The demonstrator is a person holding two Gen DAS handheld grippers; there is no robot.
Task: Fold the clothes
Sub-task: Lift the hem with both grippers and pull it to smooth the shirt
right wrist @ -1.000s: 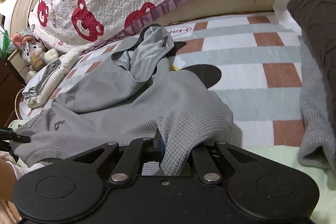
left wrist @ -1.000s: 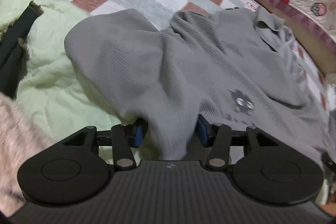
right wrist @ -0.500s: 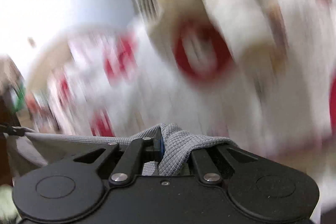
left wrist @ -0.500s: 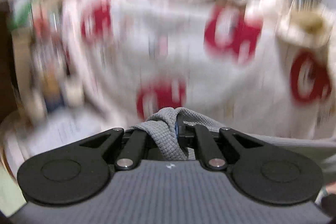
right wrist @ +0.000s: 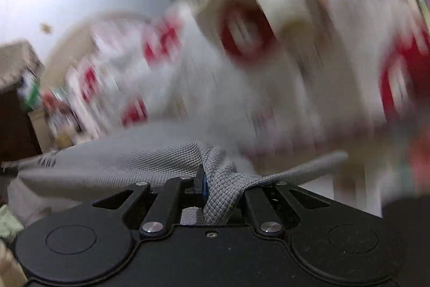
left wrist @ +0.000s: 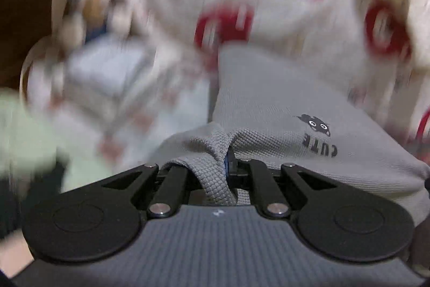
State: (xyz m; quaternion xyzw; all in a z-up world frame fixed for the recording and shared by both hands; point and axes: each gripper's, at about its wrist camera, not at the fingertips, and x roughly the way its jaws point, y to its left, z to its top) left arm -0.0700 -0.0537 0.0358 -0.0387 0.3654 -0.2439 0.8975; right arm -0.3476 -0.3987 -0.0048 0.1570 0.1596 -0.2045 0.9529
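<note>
The grey shirt (left wrist: 282, 104) is up off the bed, stretched between the two hand-held grippers. In the left wrist view it runs away from the jaws toward the far side, its long axis leading from the pinched edge up toward the quilt behind, and the cloth spreads out broad and fairly flat to the right. The fabric is a fine waffle knit, plain mid-grey, and it carries a small black cartoon face with round eyes (left wrist: 314, 124) and the word CUTE beneath it; from this side the lettering reads upside down, so the bottom of the print faces away from the left hand-held gripper.

The left hand-held gripper (left wrist: 227, 166) is pressed together on a bunched fold of the shirt's edge, with a ridge of knit puckering up right at the jaws and a strip of it hanging down between the arms. The right hand-held gripper (right wrist: 208, 184) is likewise pinching a gathered fold of the same shirt (right wrist: 129, 160). In its view the cloth pulls out taut to the left in a long level band, while a narrower strip (right wrist: 311, 166) trails off to the right.

Behind everything a white quilt with red bear shapes (left wrist: 223, 26) stands smeared by motion blur. A pale green blanket (left wrist: 24, 131) shows at the left edge of the left wrist view, also blurred.
</note>
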